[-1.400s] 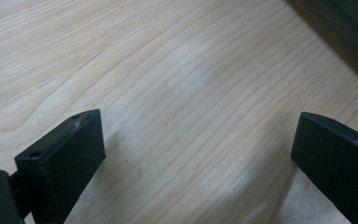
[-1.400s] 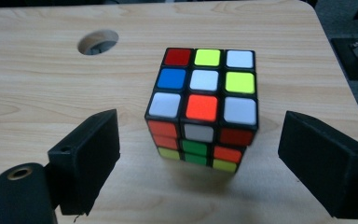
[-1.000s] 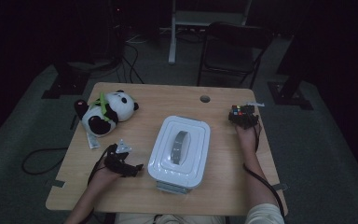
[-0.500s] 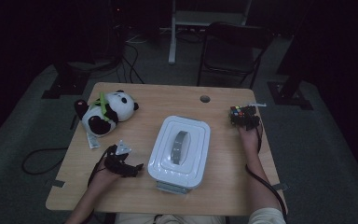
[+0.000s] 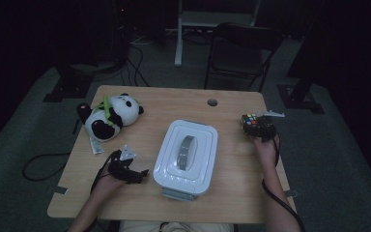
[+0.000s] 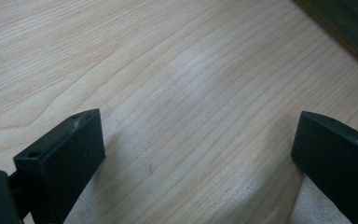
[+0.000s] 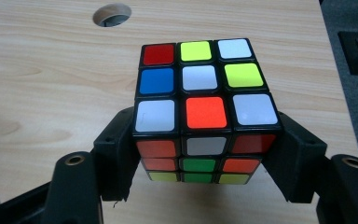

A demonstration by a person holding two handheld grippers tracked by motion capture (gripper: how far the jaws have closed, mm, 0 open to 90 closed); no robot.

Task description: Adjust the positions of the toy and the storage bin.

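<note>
At the right edge of the high view, your right gripper (image 5: 260, 129) sits over the puzzle cube (image 5: 251, 123), and in the right gripper view its two black jaws press flat against the cube's (image 7: 204, 112) left and right sides, so it is clamped on it. The cube rests near the table's right edge, below and right of the round cable hole (image 7: 112, 14). Compared with a second ago, almost nothing has shifted here: the cube and your hand sit in the same spot, so I judge the grasp is settled and the lift has not begun. That suggests the closing is done and the next thing is to raise the cube clear of the wooden table (image 5: 232, 191).

At lower left in the high view, your left gripper (image 5: 136, 174) rests on the table just beside the white lidded container (image 5: 186, 155), also unmoved. In the left gripper view its jaws stand wide apart with nothing but bare wood grain (image 6: 182, 93) between them, so it holds nothing.

The container's lid is on, with a grey handle (image 5: 185, 150) across its middle. If the cube is meant to go inside, that lid must come off first, and your idle left gripper is well placed for it. The panda plush (image 5: 110, 117) lies at upper left, well apart from both grippers.
</note>
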